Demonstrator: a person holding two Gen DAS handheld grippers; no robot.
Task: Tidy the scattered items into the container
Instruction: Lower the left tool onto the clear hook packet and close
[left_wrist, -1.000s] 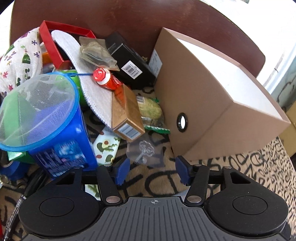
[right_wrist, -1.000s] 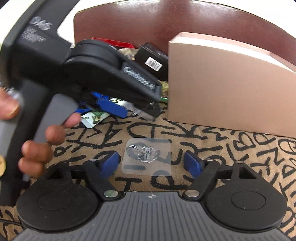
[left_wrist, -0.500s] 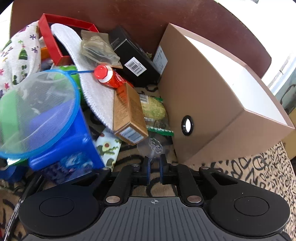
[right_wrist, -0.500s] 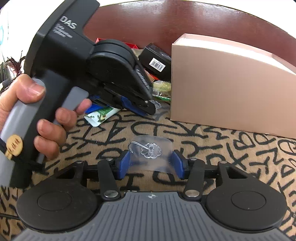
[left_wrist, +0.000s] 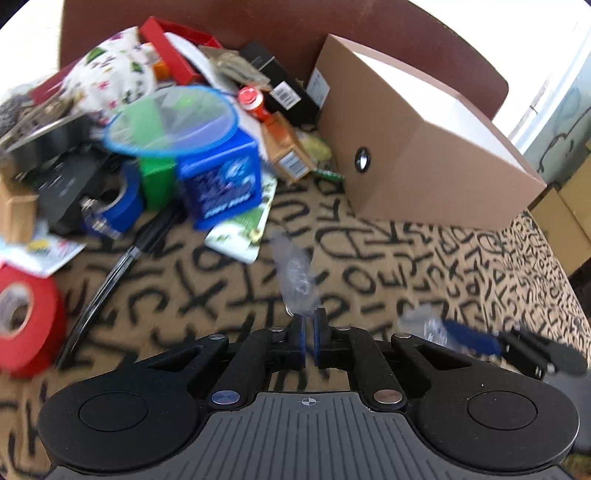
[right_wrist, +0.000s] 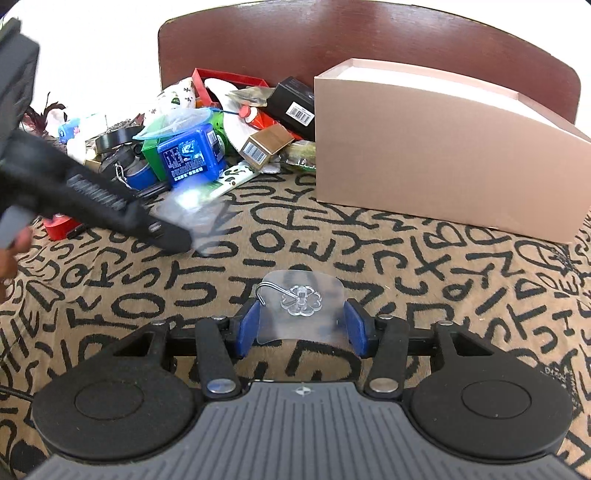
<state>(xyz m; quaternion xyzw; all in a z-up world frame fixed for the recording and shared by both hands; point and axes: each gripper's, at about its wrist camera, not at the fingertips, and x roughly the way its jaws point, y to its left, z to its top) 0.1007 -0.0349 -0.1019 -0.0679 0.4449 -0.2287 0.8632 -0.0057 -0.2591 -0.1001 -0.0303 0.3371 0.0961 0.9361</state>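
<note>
My left gripper (left_wrist: 309, 326) is shut on the lower edge of a clear plastic hook sheet (left_wrist: 295, 277), which stands up above the patterned cloth. My right gripper (right_wrist: 303, 326) is shut on a second clear hook sheet (right_wrist: 301, 306), which carries a flower-shaped hook and bows between the blue pads. In the right wrist view the left gripper (right_wrist: 173, 236) comes in from the left with its blurred sheet (right_wrist: 199, 218). The tan cardboard box (left_wrist: 424, 147) (right_wrist: 424, 147) stands open-topped at the far right, beyond both grippers.
A pile of clutter lies left of the box: a blue box (right_wrist: 188, 155) under a blue-rimmed net (left_wrist: 170, 118), a black carton (right_wrist: 295, 105), a red tape roll (left_wrist: 26, 314), a black pen (left_wrist: 107, 284). A brown chair back (right_wrist: 369, 37) rises behind.
My left gripper shut on its hook sheet by the pile and drew back with it. My right gripper closed on the second sheet and lifted it off the cloth.
</note>
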